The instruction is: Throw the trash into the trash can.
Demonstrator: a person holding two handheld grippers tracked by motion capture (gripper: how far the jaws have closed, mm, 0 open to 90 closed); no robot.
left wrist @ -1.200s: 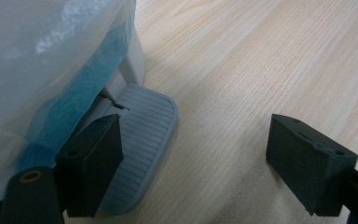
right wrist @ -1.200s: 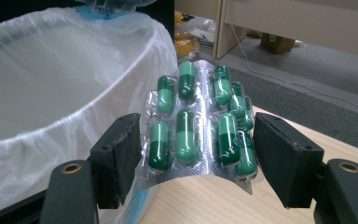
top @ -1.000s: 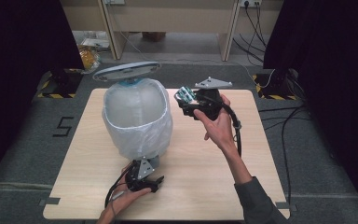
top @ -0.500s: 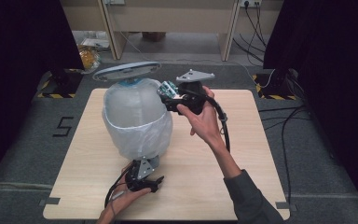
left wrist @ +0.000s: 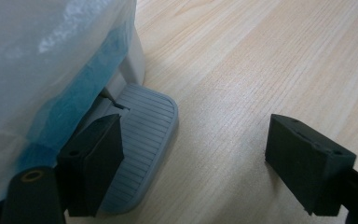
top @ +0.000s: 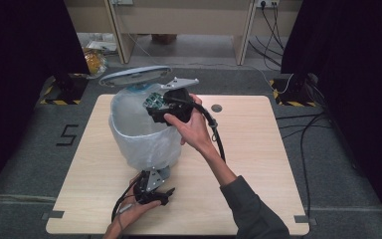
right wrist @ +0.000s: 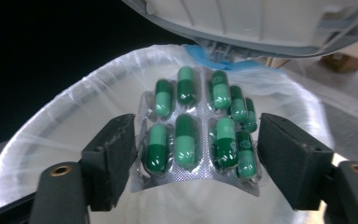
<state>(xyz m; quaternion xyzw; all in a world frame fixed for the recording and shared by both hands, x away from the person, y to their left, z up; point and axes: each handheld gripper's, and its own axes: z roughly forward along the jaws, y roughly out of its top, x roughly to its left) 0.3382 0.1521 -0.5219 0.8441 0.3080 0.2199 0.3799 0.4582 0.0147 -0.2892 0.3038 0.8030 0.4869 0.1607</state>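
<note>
A pedal bin [top: 139, 134] lined with a clear plastic bag stands on the wooden table [top: 258, 149], its grey lid [top: 135, 75] raised. My right gripper [top: 154, 107] reaches over the bin's rim from the right. In the right gripper view a bowed blister pack of green capsules [right wrist: 200, 135] spans between the jaws of my right gripper [right wrist: 196, 163], above the bag's mouth [right wrist: 74, 107]. The jaws have just been opening, and the pack's edges still touch both pads. My left gripper [left wrist: 200, 158] is wide open at the bin's foot, one jaw resting on the grey ribbed pedal [left wrist: 144, 135].
The lid's underside [right wrist: 261, 23] hangs just above and beyond the pack. A round hole [top: 216, 107] sits in the tabletop right of the bin. Cables [top: 303, 129] trail over the floor at the right. Bare wood lies right of the pedal [left wrist: 261, 70].
My right hand has carried the blister pack leftward from beside the bin to over its open top. The left gripper and the raised lid have stayed put.
</note>
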